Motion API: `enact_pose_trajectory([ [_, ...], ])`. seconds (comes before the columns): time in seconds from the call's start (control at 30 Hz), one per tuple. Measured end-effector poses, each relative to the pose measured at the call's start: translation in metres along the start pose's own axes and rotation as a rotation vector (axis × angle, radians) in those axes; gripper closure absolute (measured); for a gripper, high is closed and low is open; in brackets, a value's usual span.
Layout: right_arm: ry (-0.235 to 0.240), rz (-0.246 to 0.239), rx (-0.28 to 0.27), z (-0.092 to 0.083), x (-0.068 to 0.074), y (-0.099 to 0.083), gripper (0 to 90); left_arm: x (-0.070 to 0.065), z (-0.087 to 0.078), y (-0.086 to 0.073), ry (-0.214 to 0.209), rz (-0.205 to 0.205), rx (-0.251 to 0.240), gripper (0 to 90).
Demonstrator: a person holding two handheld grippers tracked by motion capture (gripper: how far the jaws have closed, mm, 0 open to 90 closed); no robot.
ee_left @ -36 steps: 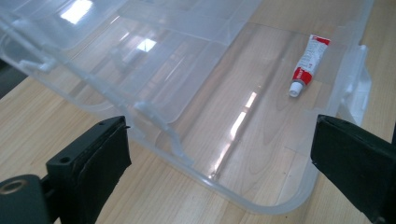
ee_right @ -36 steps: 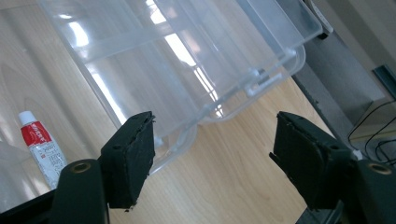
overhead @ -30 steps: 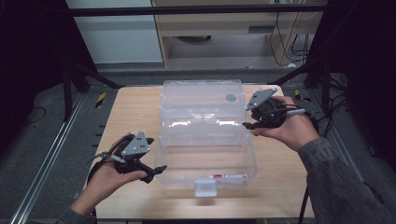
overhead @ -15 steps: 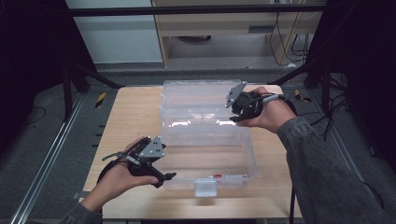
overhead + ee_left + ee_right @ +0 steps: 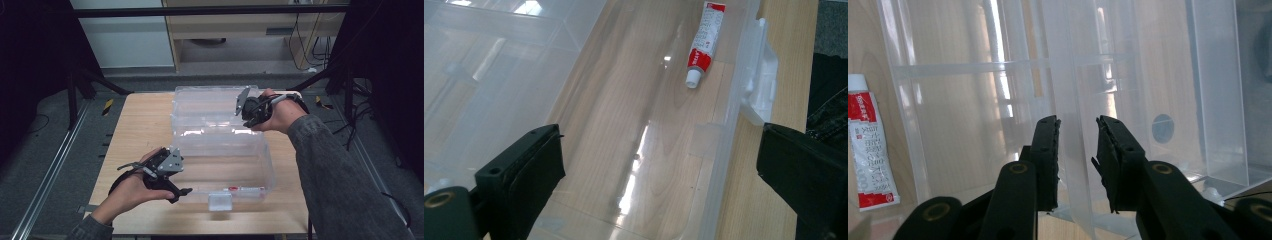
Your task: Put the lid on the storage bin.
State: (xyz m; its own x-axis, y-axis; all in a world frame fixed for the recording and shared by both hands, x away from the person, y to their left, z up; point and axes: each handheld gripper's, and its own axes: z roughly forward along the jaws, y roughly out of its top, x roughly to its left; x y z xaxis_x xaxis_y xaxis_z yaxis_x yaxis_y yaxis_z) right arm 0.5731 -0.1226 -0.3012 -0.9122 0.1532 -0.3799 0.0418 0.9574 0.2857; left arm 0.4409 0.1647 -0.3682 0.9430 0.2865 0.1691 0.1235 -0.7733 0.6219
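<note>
— Box first: where does it sit?

— Clear plastic storage box [image 5: 222, 150] lies open in the middle of the wooden table [image 5: 135, 130], its hinged lid [image 5: 210, 102] folded back on the far side of the box. A white latch [image 5: 220, 201] hangs at the near wall of the box.

— Anything in the box?

— One red and white tube [image 5: 704, 45], flat on the bottom, close to the wall that carries the latch.

— And the right gripper?

— The right gripper [image 5: 1077, 150] hovers at the far right part of the box, where body and lid meet. Its jaws have just been closing and now stand a narrow gap apart, with an upright clear plastic edge [image 5: 1073, 100] of the box between them. I cannot tell whether the pads press on that edge yet.

— The left one?

— The left gripper [image 5: 172, 180] is at the near left corner of the box, jaws spread wide. In its own view one jaw shows over the box's inside, the other outside the front wall, beside the latch, gripping nothing.
</note>
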Motion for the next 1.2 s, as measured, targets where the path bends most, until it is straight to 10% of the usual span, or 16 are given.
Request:
enact_pose_trajectory([
  [0.47, 0.027, -0.051, 0.035, 0.003, 0.0, 0.005, 80.4, -0.008, 0.006, 0.0, -0.026, 0.025, 0.063, 10.3],
  [1.2, 0.023, -0.042, 0.048, 0.003, 0.001, 0.006, 79.9, -0.014, 0.029, -0.009, -0.174, 0.068, 0.232, 69.0],
])
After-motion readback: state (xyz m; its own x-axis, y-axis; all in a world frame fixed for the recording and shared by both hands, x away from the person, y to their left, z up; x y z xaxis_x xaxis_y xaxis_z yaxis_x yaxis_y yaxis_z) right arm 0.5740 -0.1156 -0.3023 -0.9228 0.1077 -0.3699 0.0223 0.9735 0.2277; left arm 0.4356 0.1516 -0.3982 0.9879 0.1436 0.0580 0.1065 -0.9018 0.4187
